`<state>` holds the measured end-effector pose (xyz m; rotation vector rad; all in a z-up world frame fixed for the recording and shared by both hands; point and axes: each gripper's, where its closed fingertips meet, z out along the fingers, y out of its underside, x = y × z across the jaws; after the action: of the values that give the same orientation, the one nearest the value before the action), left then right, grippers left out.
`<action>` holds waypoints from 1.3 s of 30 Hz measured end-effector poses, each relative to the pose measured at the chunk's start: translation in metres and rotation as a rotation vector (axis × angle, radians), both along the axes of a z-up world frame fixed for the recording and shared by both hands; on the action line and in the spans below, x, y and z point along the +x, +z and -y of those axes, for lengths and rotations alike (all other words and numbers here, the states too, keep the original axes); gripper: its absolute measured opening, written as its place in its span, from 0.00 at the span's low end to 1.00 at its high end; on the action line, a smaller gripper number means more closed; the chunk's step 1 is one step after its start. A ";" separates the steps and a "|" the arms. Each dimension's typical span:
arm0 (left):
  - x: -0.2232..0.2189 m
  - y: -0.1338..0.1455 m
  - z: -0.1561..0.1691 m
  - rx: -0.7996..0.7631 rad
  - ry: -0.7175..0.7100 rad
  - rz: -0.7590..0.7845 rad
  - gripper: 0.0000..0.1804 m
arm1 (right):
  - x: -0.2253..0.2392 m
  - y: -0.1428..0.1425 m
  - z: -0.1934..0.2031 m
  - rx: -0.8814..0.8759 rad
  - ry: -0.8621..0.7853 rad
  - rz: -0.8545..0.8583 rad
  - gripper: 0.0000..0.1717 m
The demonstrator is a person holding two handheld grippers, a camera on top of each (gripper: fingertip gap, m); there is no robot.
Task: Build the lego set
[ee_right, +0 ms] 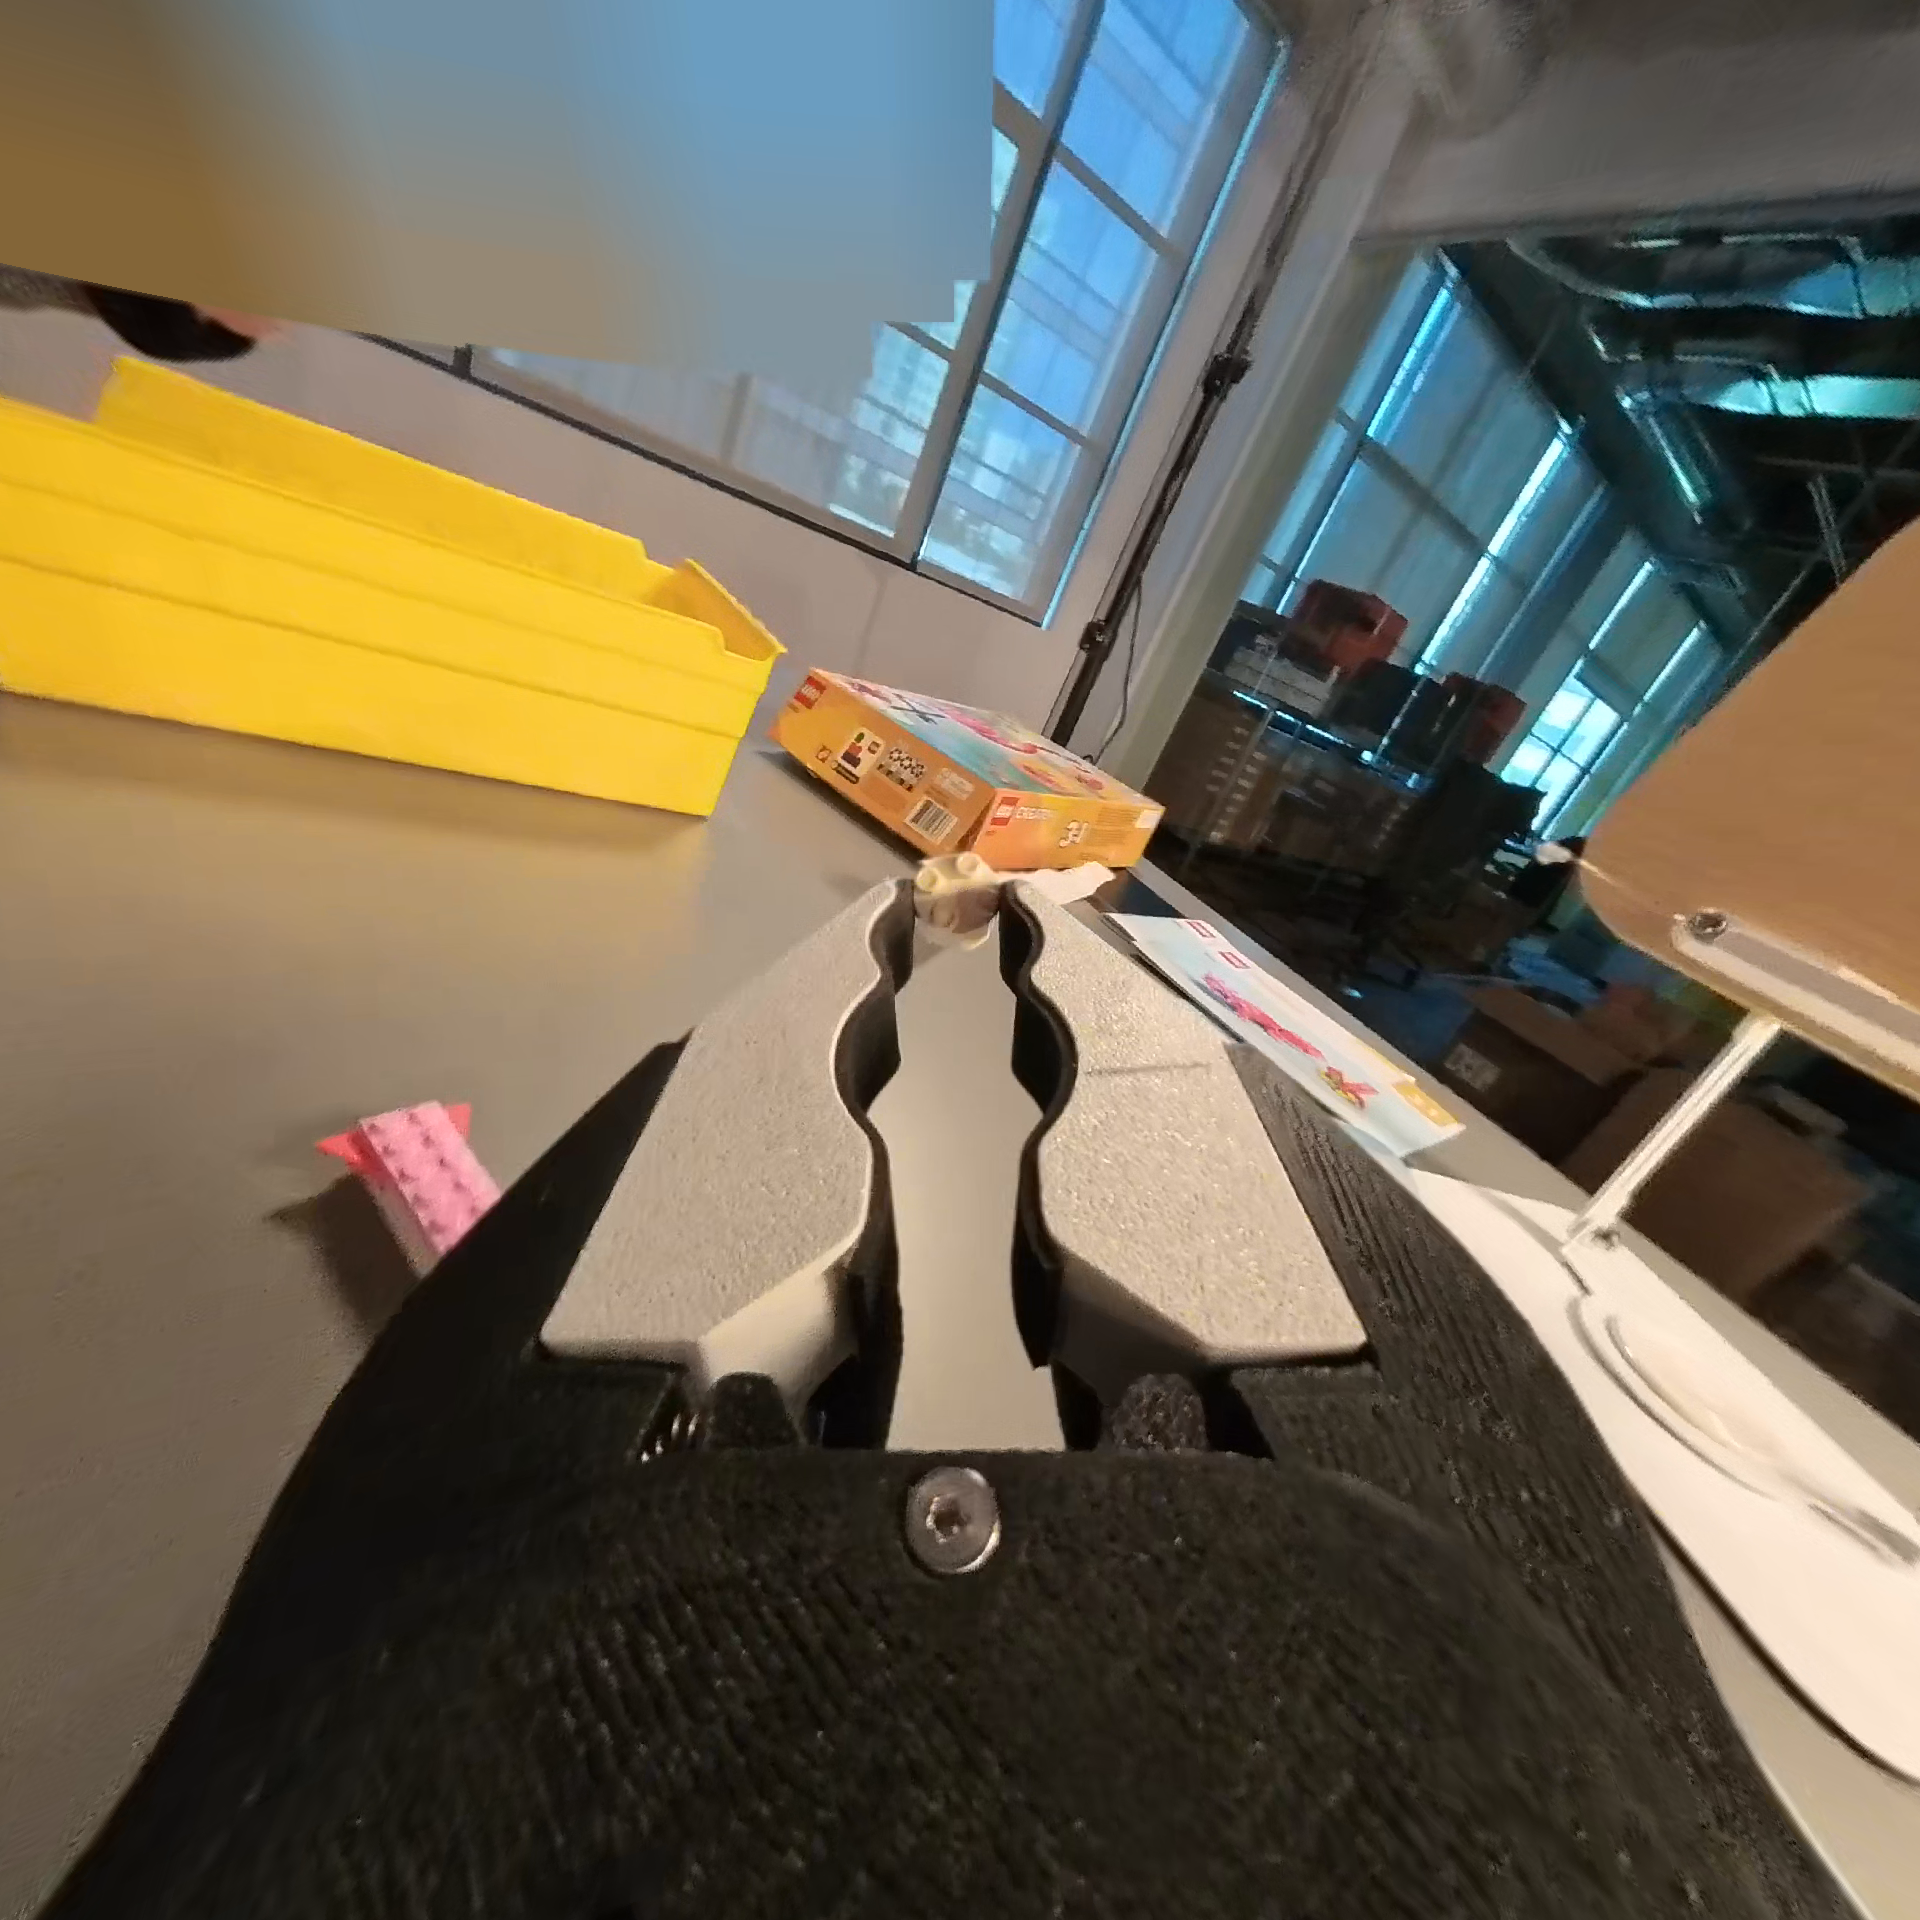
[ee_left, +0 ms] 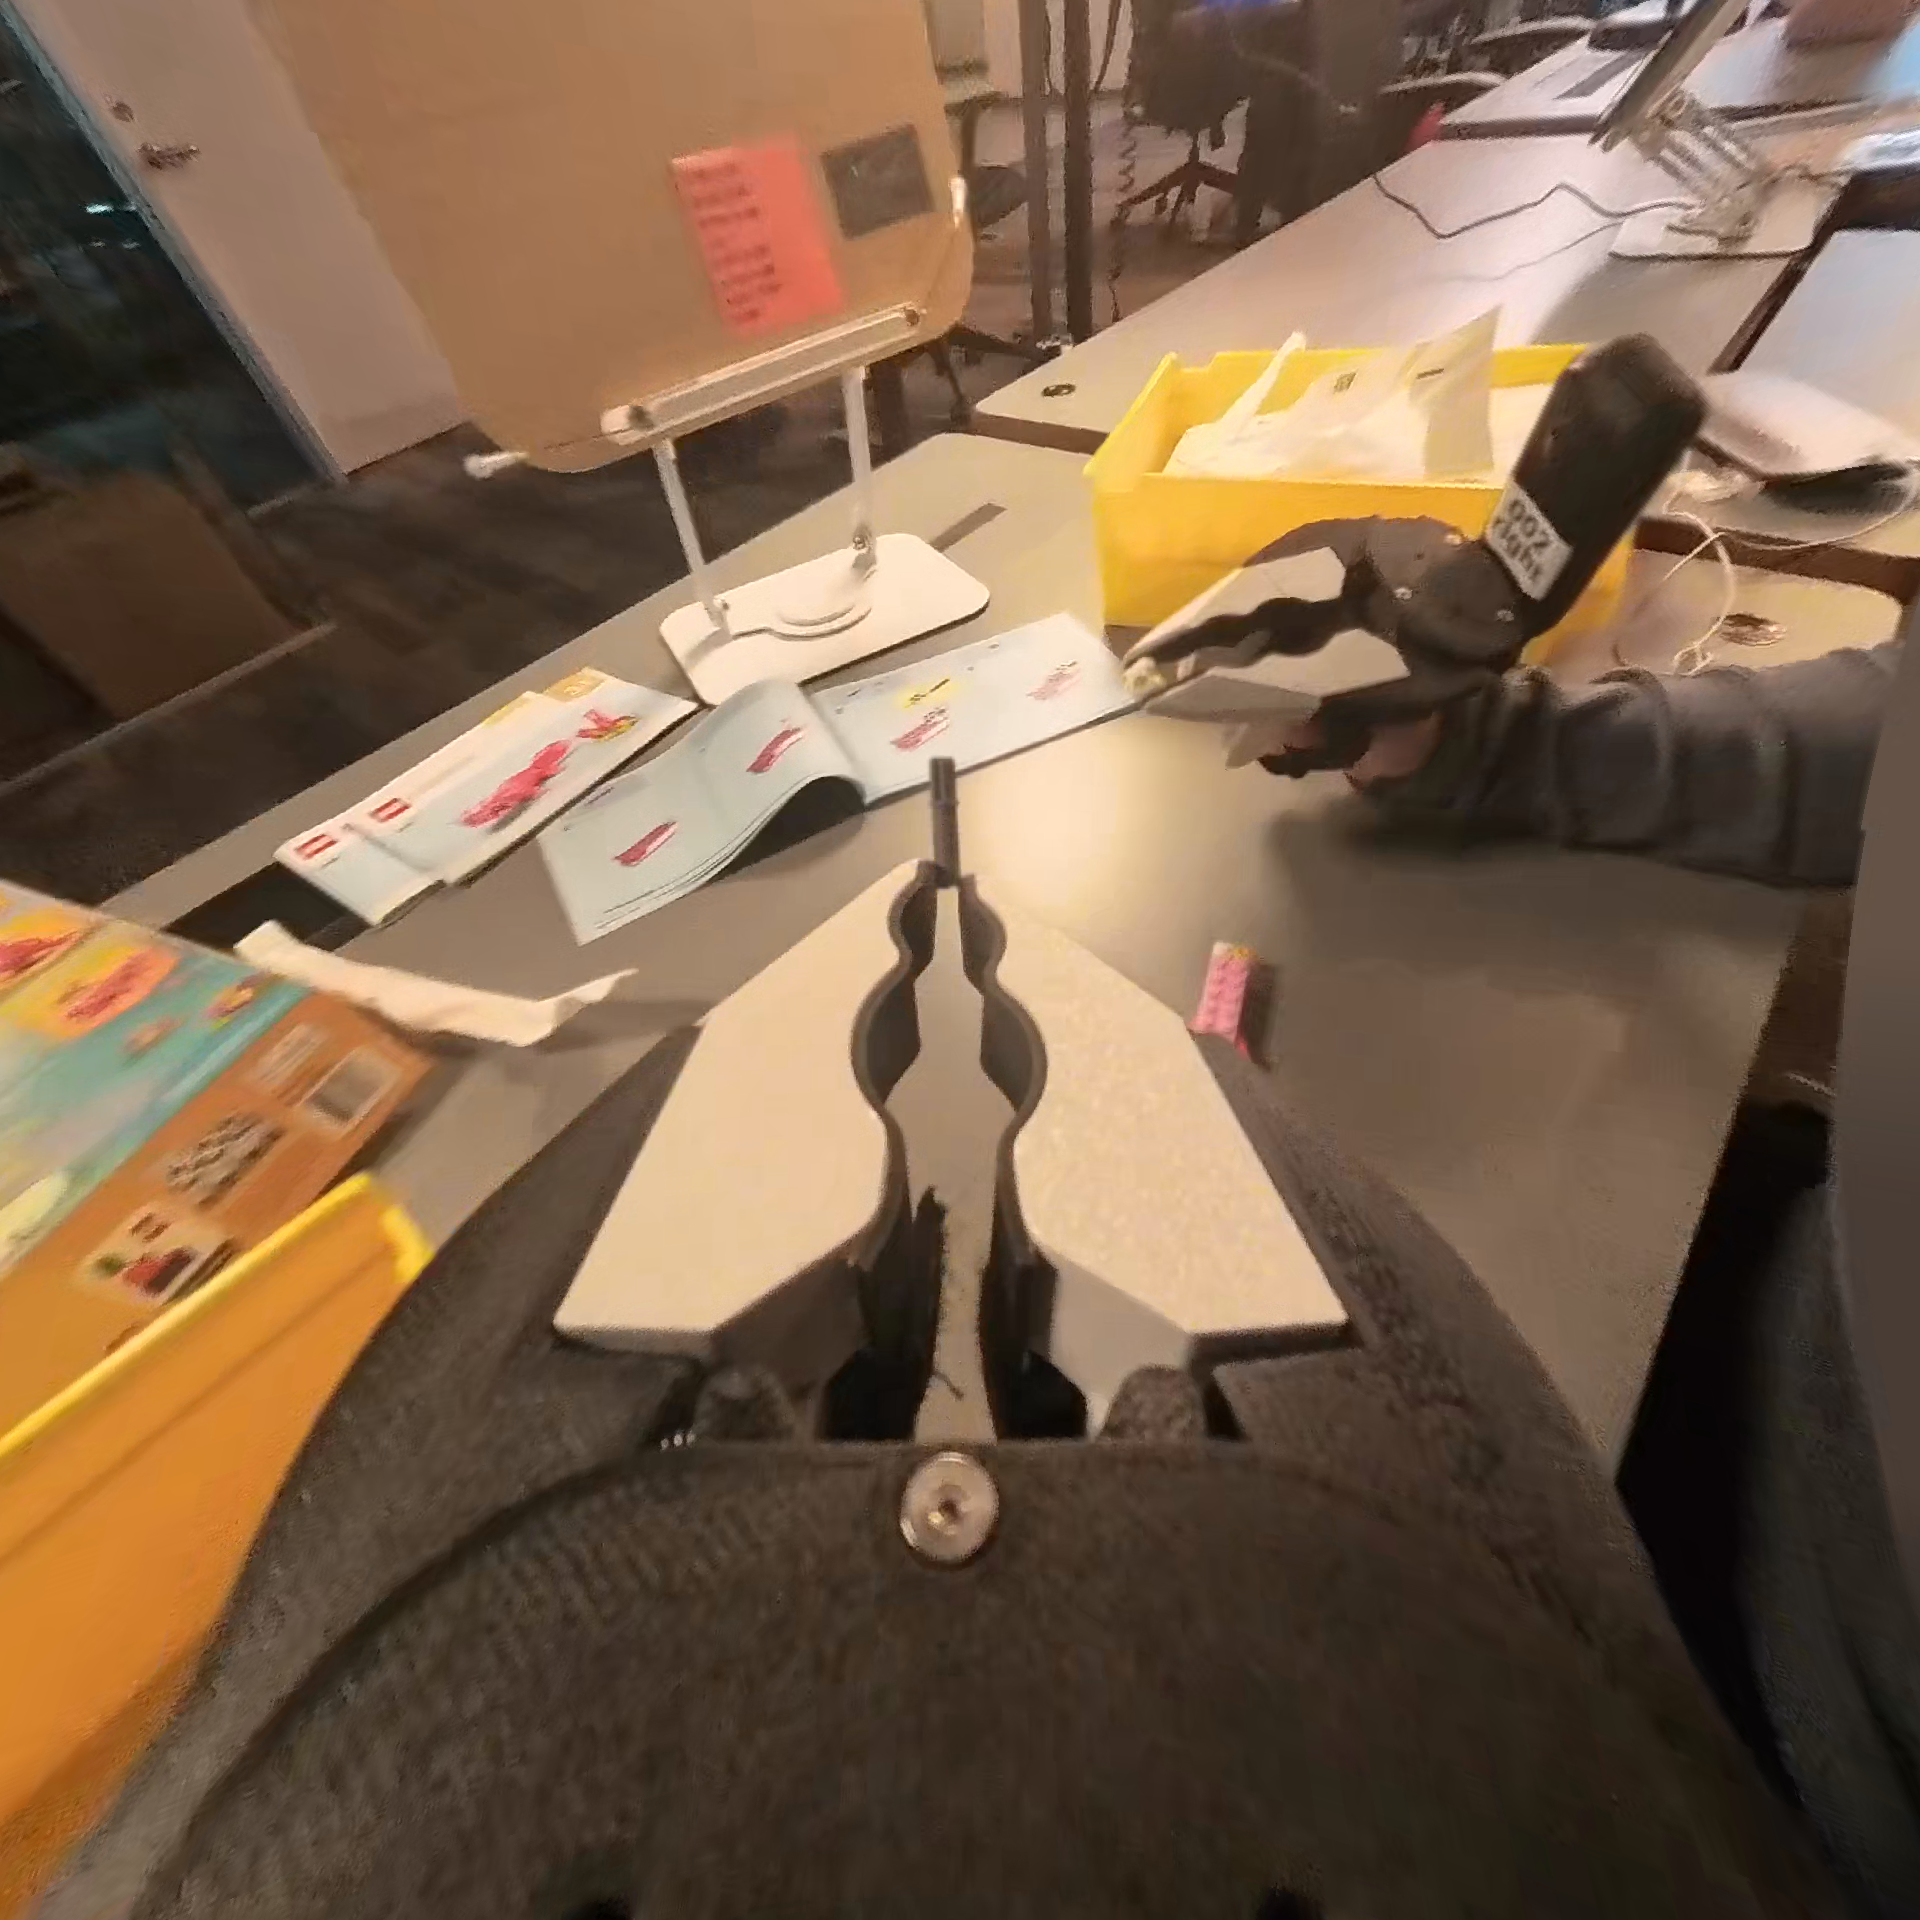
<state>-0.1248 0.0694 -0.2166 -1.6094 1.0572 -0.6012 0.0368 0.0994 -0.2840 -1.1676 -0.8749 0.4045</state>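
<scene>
The left gripper (ee_left: 943,883) was clenched on a thin black pin (ee_left: 941,816) above the worktop (ee_left: 1351,935). The right gripper (ee_right: 956,904) grasped a small cream studded brick (ee_right: 951,878). A pink brick assembly (ee_right: 421,1179) lay unattached near the worktop's front edge.

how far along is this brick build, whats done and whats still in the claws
Done: only a small pink brick assembly lies on the table, with the instruction booklet open. In hand: the left claw pinches a thin black pin; the right claw grips a small cream brick. Neither is attached yet.
</scene>
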 end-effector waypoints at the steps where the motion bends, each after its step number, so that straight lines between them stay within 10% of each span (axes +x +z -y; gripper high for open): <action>1: 0.017 -0.008 -0.001 0.002 0.002 -0.007 0.02 | 0.000 0.000 0.005 0.017 0.020 0.009 0.08; 15: 0.121 -0.175 -0.039 -0.286 -0.137 -0.367 0.02 | 0.017 0.069 0.064 0.062 0.337 -0.330 0.08; 24: 0.105 -0.193 -0.035 -0.318 -0.197 -0.555 0.02 | 0.020 0.068 0.064 -0.042 0.452 -0.418 0.08; 39: 0.128 -0.184 -0.057 -0.246 -0.233 -0.549 0.02 | 0.030 0.009 0.000 -0.099 0.135 -0.260 0.08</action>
<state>0.0035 0.1267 -0.4009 -1.9396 1.6424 -0.4619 0.0668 0.0991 -0.2753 -1.1197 -0.7143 0.7000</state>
